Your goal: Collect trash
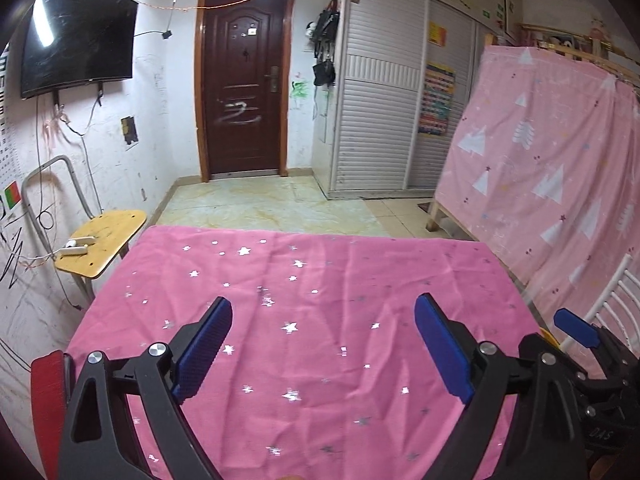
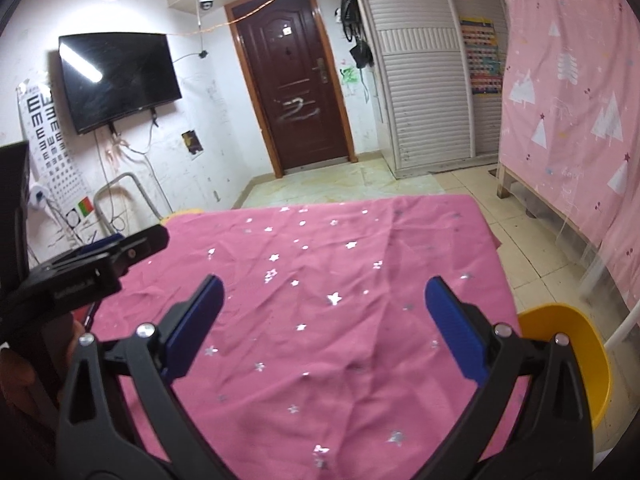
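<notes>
My left gripper (image 1: 323, 312) is open and empty above a table covered in a pink cloth with silver stars (image 1: 304, 280). My right gripper (image 2: 324, 294) is open and empty above the same cloth (image 2: 320, 248). A yellow bin (image 2: 572, 356) stands off the table's right edge, beside my right gripper. The right gripper also shows at the right edge of the left wrist view (image 1: 576, 328), and the left gripper shows at the left of the right wrist view (image 2: 100, 264). I see no trash on the cloth.
A red object (image 1: 48, 396) sits at the table's near left corner. A yellow chair (image 1: 100, 240) with white items stands left of the table. A pink-draped frame (image 1: 540, 152) stands at the right. A white chair back (image 1: 612, 300) is near the bin.
</notes>
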The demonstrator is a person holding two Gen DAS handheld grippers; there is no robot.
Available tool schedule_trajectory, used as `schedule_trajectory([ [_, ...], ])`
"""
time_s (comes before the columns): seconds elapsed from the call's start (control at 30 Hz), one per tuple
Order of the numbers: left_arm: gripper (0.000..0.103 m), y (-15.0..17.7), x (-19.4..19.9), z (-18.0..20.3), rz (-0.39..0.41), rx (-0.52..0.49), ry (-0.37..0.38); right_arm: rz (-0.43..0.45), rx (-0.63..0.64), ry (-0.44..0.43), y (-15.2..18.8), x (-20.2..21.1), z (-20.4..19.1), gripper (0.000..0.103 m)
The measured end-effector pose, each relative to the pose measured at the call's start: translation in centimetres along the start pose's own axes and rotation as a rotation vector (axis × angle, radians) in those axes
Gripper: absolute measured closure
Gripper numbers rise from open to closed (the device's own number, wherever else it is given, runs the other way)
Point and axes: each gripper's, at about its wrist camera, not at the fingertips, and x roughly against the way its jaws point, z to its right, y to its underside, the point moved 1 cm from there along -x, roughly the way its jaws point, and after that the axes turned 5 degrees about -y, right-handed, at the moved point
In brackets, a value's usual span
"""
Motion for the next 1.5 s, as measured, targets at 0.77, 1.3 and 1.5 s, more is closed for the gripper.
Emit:
schedule_trajectory([
  [0.77,0.018,0.6,-0.3,-3.6,-0.010,0.050,-0.042,-0.015,0.027,-0.023,-0.2,-1.1,-2.0,0.006],
  [1.3,0.018,0.5,-0.7,-4.1,-0.017,0.061,-0.060,-0.016,0.026,-0.023,-0.2,-1.2,-2.0,0.006],
  [1.5,0.018,0.6,-0.9,-4.7,-0.018,0.080,-0.073,-0.016,0.026,-0.024,-0.2,-1.2,-2.1,0.006],
])
